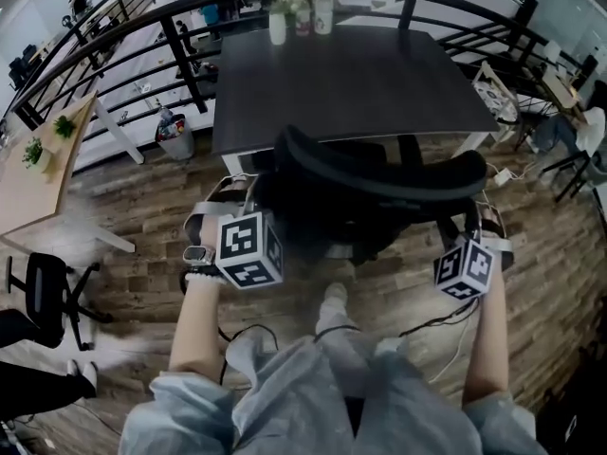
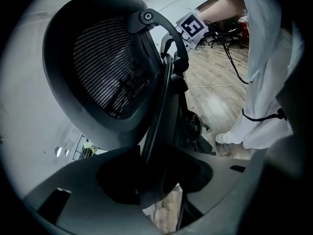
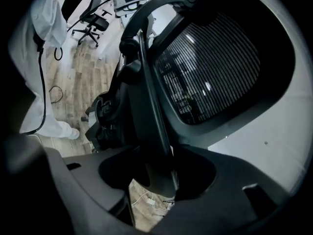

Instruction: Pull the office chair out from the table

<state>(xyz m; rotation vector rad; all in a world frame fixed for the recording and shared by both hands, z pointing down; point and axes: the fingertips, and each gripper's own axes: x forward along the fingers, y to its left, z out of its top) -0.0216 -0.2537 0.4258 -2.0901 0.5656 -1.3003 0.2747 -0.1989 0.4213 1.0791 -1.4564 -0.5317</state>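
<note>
Office chair (image 1: 379, 183) close against near edge of dark tabletop (image 1: 351, 74). Left gripper (image 2: 151, 190) and right gripper (image 3: 164, 180) clamped on opposite side edges of mesh backrest (image 2: 105, 62), likely for an even, straight pull. Tabletop and chair's place given by head view alone; backrest edge pinched between jaws only by gripper views

Plenty of bare floor (image 1: 133, 216) left and right of the office chair (image 1: 379, 192); counter (image 1: 332, 83) tight ahead, legs (image 1: 313, 387) close behind, spare chair (image 1: 47, 292) far left.
</note>
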